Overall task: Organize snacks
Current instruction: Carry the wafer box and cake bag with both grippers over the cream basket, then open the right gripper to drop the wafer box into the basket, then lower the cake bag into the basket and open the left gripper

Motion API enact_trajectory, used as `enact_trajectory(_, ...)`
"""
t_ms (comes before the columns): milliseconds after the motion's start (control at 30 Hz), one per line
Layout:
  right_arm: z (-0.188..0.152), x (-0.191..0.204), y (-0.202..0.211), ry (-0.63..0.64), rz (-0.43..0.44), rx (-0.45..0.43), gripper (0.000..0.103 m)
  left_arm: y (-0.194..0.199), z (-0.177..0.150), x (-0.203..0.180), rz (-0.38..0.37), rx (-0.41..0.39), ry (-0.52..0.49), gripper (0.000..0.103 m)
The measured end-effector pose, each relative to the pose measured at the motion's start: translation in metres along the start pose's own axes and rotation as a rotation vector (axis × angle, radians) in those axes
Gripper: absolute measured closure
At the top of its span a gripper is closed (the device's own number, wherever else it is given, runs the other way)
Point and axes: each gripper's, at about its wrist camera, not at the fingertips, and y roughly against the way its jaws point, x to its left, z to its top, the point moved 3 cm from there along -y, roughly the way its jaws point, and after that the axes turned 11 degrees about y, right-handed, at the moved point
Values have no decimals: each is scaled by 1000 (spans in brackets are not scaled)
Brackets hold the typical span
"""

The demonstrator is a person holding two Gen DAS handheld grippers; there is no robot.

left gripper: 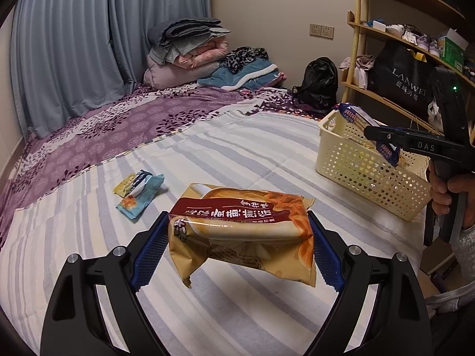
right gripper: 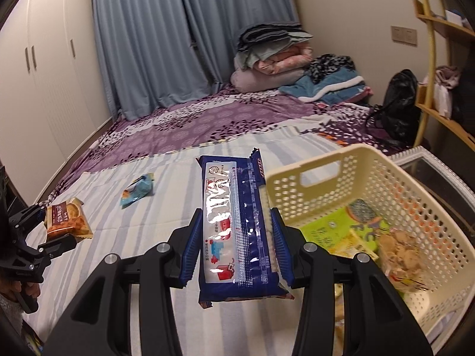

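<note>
Left gripper grasps tan snack bag above open bed; right gripper clamps blue packet beside basket rim.

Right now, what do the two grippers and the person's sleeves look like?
Both the left gripper and right gripper are black plastic with silver screws and blue ridged pads. The right one bears white "DAS" lettering and a green light. The sleeve is light grey knit.

Each hand-held gripper was matte black, with blue ridged pads and round silver screws. One bore white "DAS" lettering and a green light. The person wore a grey knitted sleeve.
</note>
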Motion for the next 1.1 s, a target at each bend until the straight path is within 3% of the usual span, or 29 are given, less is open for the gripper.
enact_trajectory(400,-28,-81,33,-133,-173,14,57,-14,7,-32,-46,14,-50,14)
enact_trajectory(433,-31,-86,34,-150,-173,18,56,-15,8,-34,-50,14,-53,14)
enact_trajectory(500,-35,-94,37,-183,-171,10,34,-18,8,-37,-55,16,-56,14)
enact_trajectory(667,-41,-100,42,-219,-184,1,12,-24,12,-48,-67,22,-65,14)
enact_trajectory(800,-45,-106,43,-244,-190,0,5,-29,17,-60,-85,22,-71,14)
enact_trajectory(1100,-49,-116,51,-251,-201,-6,5,-44,38,-118,-168,3,-148,14)
